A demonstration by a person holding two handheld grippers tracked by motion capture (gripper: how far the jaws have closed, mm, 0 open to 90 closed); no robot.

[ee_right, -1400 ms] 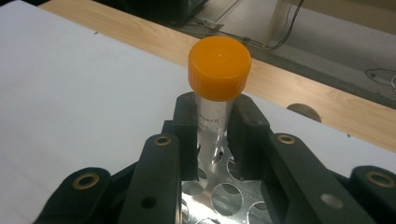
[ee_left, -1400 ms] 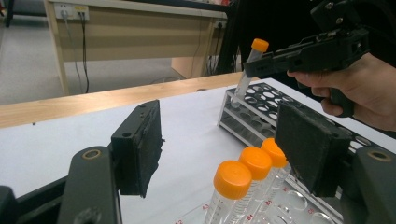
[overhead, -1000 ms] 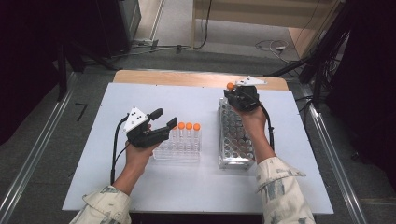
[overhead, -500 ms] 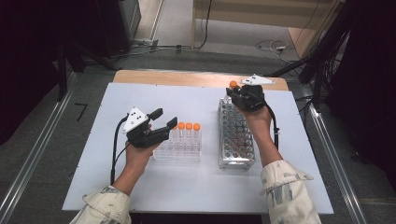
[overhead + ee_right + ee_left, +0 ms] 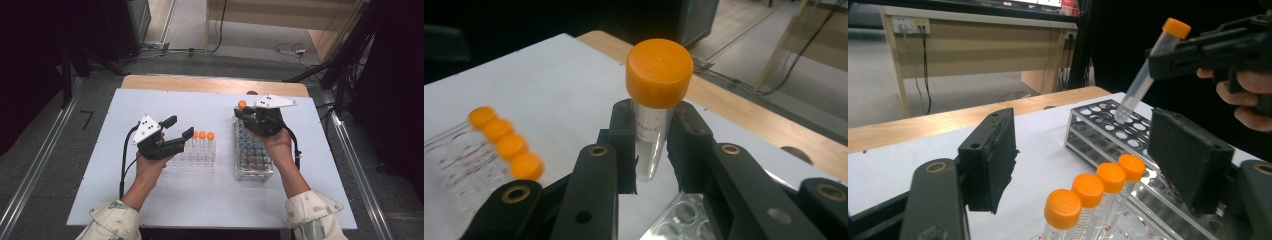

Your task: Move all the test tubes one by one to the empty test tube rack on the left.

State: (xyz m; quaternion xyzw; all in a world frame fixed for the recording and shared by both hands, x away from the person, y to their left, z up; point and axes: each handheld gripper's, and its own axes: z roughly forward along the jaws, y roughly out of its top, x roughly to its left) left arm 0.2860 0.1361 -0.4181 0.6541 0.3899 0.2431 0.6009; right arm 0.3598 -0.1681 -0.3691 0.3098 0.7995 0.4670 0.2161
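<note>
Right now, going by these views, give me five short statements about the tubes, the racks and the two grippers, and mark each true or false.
1. The right gripper is shut on an orange-capped tube. True.
2. That tube already stands upright in a hole of the metal rack. False: it hangs tilted, its tip just above the far end of the rack.
3. The left gripper clamps a tube. False: its jaws have just been opening and stand wide, with nothing between the pads.
4. Four orange-capped tubes stand in a row in the clear rack. True.
5. The clear rack sits to the right of the metal rack in the high view. False: it sits to its left.
</note>
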